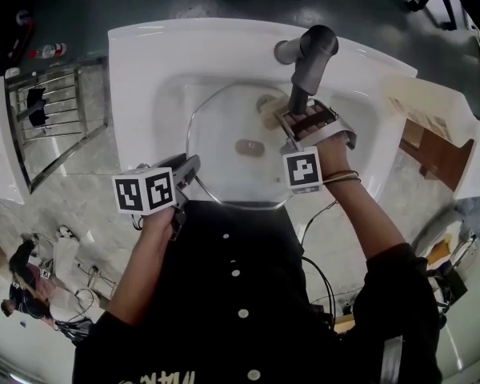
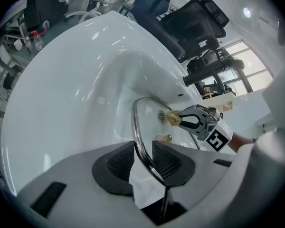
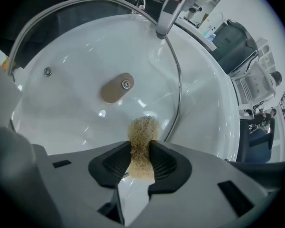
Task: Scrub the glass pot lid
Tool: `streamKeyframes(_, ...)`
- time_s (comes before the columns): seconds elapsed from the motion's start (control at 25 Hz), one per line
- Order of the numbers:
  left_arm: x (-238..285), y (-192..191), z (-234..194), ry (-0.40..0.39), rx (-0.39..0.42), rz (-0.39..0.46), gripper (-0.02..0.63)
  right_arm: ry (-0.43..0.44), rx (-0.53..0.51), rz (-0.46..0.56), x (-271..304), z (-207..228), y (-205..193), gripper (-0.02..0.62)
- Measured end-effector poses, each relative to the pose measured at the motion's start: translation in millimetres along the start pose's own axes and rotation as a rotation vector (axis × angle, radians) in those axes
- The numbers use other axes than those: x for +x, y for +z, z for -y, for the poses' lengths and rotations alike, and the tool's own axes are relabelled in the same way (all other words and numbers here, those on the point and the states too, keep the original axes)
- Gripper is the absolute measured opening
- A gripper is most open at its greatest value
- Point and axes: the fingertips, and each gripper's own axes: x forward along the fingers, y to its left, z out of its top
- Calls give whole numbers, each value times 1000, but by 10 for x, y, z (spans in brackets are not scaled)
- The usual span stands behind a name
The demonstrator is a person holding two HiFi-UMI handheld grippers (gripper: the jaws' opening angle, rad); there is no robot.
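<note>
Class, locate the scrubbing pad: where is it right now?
In the right gripper view, the scrubbing pad is pinched between the right gripper's fingers, against the glass lid just inside its rim.

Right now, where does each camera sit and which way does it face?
Head view: on the person's head, looking steeply down into the sink; forearms, left gripper, right gripper show.
Left gripper view: on the left gripper, looking across the sink; jaws clamp the glass lid by its rim.
Right gripper view: on the right gripper, looking down onto the lid; jaws pinch the scrubber.
Shared: both gripper views show the lid and the other gripper.
</note>
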Motion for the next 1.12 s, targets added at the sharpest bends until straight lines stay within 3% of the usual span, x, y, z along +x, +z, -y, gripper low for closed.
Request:
streamKeyframes(0.12, -1, -3, 13, 0, -6, -2, 135, -135, 66, 56, -59, 236, 188, 133)
streamKeyframes(0.36, -11, 12, 24, 4, 3, 0, 137, -223, 92, 162, -86, 594, 789, 133)
streamKeyframes(0.68, -14, 28, 19, 20, 27, -2, 138, -234, 148, 324, 35, 829, 1461, 133)
streamKeyframes(0.96, -25, 21, -33, 46, 52, -14, 140, -247, 170, 314, 57, 799, 1411, 132)
streamKeyframes(1.12, -8, 19, -1, 28, 44, -4, 138, -187, 86, 245, 86, 662, 1222, 132)
